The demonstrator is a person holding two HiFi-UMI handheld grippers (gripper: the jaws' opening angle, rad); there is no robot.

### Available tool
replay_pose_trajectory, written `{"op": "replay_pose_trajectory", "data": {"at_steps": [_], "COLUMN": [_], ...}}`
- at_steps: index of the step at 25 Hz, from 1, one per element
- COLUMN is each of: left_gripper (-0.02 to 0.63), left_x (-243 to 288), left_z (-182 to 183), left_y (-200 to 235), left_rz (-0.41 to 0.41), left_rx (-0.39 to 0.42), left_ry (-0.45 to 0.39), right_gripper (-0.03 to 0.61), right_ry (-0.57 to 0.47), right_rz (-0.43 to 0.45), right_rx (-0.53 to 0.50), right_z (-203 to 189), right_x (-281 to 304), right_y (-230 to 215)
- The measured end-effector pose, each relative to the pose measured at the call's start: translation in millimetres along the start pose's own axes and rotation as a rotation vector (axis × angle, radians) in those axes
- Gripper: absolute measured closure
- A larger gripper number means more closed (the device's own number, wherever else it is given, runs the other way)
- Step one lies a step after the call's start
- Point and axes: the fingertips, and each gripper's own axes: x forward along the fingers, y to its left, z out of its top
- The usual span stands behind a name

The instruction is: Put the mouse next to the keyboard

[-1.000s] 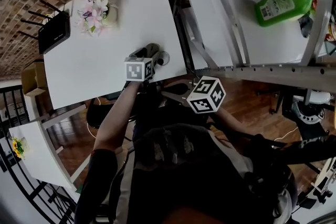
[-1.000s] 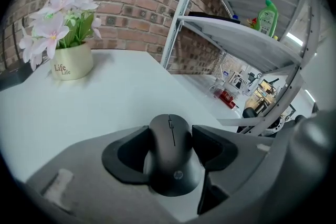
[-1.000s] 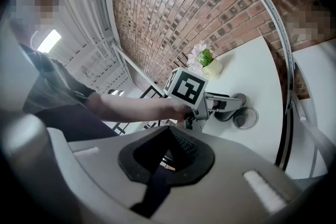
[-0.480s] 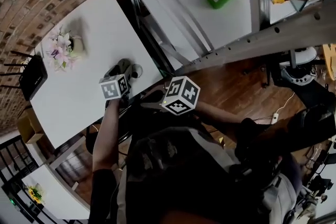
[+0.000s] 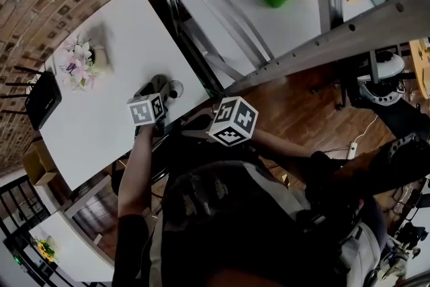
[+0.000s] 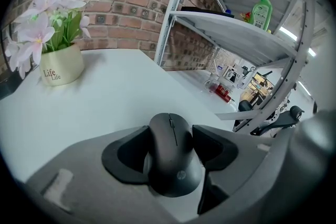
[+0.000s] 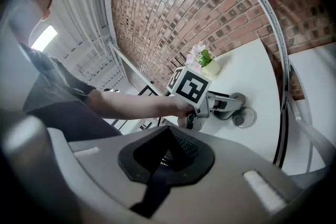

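My left claw [image 6: 171,135] is about half open and clamped on the mouse [image 6: 173,157]; both pads touch its sides, one on each flank; the mouse is black, wheel pointing away from me, and fills the lower middle of the left gripper view; small "hp" logo readable on its near end; I can't tell if its underside rests on the white table [image 6: 121,81] or hangs just over it. In the head view this claw is at the table's right edge, centre left of frame, close to the metal shelf frame [image 5: 176,3].

My right claw [image 7: 167,136] is closed, pads together, nothing between them; it sits off the table, lower centre of the head view.

Writing: cream flower pot [image 6: 55,65] at the left edge of the left gripper view reads "Life" twice; pink flowers above it. Green bottle [image 6: 260,8] on the upper shelf, top right; its label is too small to read.
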Motion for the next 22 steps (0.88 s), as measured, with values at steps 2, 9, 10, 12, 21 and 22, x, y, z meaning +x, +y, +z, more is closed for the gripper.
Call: {"op": "replay_pose_trajectory", "data": {"at_steps": [2,9,10,12,21,22], "left_gripper": [0.344,0.344,0.344,0.344,0.344,0.342], "left_x": [7,12,11,8,0,-1], "left_z": [2,2,4,5,4,4], "left_y": [-5,-10,-8,-5,5,6], "left_rz": [-0.014,-0.011,-0.016,-0.014,-0.001,0.000], "left_rx": [0.013,0.012,0.018,0.023,0.000,-0.002], "left_ry": [0.006,0.056,0.061,0.053,-0.001,-0.003], "right_gripper": [0.572,0.572,0.572,0.572,0.572,0.572], "right_ry": [-0.008,-0.009,-0.009,-0.005,0.032,0.033], "right_rz": [-0.014,-0.019,-0.022,-0.022,-0.035,-0.036], "right_rx": [0.003,0.011,0.010,0.006,-0.008,-0.006], "right_z": [-1,-5,-4,-1,1,2], "right_x": [-3,-8,-5,0,5,5], "right_y": [-2,-8,-7,-4,0,0]}}
